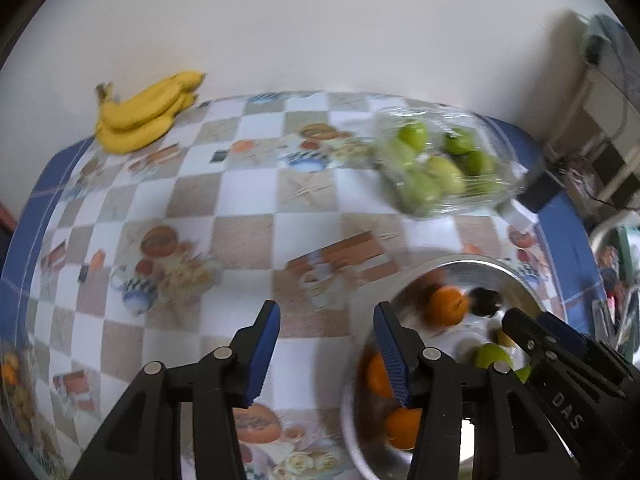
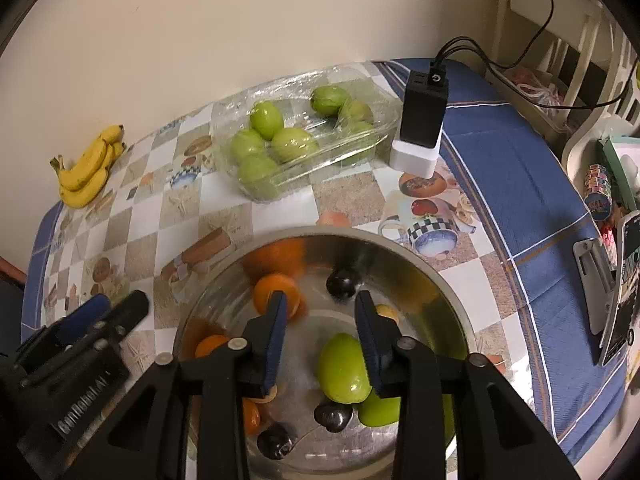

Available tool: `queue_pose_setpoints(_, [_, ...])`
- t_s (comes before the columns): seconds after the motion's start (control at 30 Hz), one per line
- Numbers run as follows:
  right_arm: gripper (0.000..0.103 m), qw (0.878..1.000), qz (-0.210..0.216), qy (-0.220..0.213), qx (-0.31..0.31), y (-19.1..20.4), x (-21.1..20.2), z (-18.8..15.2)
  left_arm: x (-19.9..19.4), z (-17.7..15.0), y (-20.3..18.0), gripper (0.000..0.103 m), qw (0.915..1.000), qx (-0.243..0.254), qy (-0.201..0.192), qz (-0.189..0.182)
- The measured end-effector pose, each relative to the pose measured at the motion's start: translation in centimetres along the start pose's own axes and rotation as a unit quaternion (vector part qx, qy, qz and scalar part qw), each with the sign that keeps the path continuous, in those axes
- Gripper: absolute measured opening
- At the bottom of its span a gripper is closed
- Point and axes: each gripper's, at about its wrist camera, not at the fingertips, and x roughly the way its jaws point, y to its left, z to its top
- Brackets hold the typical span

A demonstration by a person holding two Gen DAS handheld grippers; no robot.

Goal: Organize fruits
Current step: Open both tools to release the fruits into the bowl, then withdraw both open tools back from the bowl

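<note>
A bunch of yellow bananas [image 2: 89, 172] lies at the far left edge of the table covered by a checkered, fruit-printed oilcloth [image 2: 168, 216], well apart from both grippers. Its stems point left and its long axis slants up to the right toward the cream wall [image 2: 200, 20].

Right of it, beyond the right gripper, a clear plastic tray wrapped in film [image 2: 308, 136] holds several green oval fruits [image 2: 294, 144]; its long axis runs left to right, slightly rising. Just beside its right end a black charger block on a white base [image 2: 420, 124] stands upright with cables leading away.

The left gripper [image 1: 326, 344] hovers over bare tablecloth with its blue-padded jaws spread and nothing between them. Immediately to its right sits the round stainless steel bowl [image 1: 476, 264].

The right gripper [image 2: 322, 336] hangs above this bowl, jaws parted, gripping nothing. Just under and touching the line of its right finger lies a green oval fruit [image 2: 342, 368], long axis roughly along the fingers. Oranges [image 2: 276, 292] rest left of the fingers, dark plums [image 2: 342, 284] ahead and below. A phone on a stand [image 2: 616, 280] sits at the far right.
</note>
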Motion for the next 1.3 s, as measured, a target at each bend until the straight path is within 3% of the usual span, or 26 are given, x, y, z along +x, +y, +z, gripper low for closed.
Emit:
queue_pose_setpoints(0.07, [0.063,1.0,0.001,0.008,-0.003,0.2,0.5,-0.2,0.6,-0.2,1.0,0.059,0.9997,-0.016,0.013,0.016])
queue_pose_setpoints(0.13, [0.065,1.0,-0.003,0.014,-0.009,0.4,1.0,-0.5,1.4,-0.6,2.2,0.067,0.9985,-0.034,0.032,0.028])
queue_pose_setpoints(0.2, [0.08,1.0,-0.008,0.018,-0.013,0.5,1.4,-0.6,2.1,-0.9,3.1,0.072,0.997,-0.048,0.046,0.041])
queue_pose_setpoints(0.27, [0.081,1.0,-0.009,0.021,-0.018,0.7,1.7,-0.8,2.7,-1.2,4.0,0.075,0.9953,-0.059,0.056,0.052])
queue_pose_setpoints(0.4, [0.085,0.999,-0.012,0.025,-0.027,1.0,2.3,-1.0,3.3,-1.6,5.2,0.091,0.9934,-0.072,0.064,0.062])
queue_pose_setpoints(0.53, [0.086,0.999,-0.014,0.03,-0.03,1.1,2.7,-1.2,3.7,-1.7,5.6,0.098,0.9925,-0.072,0.069,0.071])
queue_pose_setpoints(0.63, [0.086,0.999,-0.017,0.029,-0.03,1.1,2.7,-1.2,3.8,-1.7,5.7,0.099,0.9924,-0.07,0.069,0.073])
queue_pose_setpoints(0.77, [0.098,0.999,-0.017,0.026,-0.03,1.1,2.7,-1.2,3.8,-1.8,5.7,0.103,0.9926,-0.065,0.068,0.076])
queue_pose_setpoints(1.3, [0.098,0.999,-0.012,0.016,-0.035,1.3,1.8,-1.7,2.7,-2.3,5.9,0.103,0.9948,-0.047,0.029,0.086])
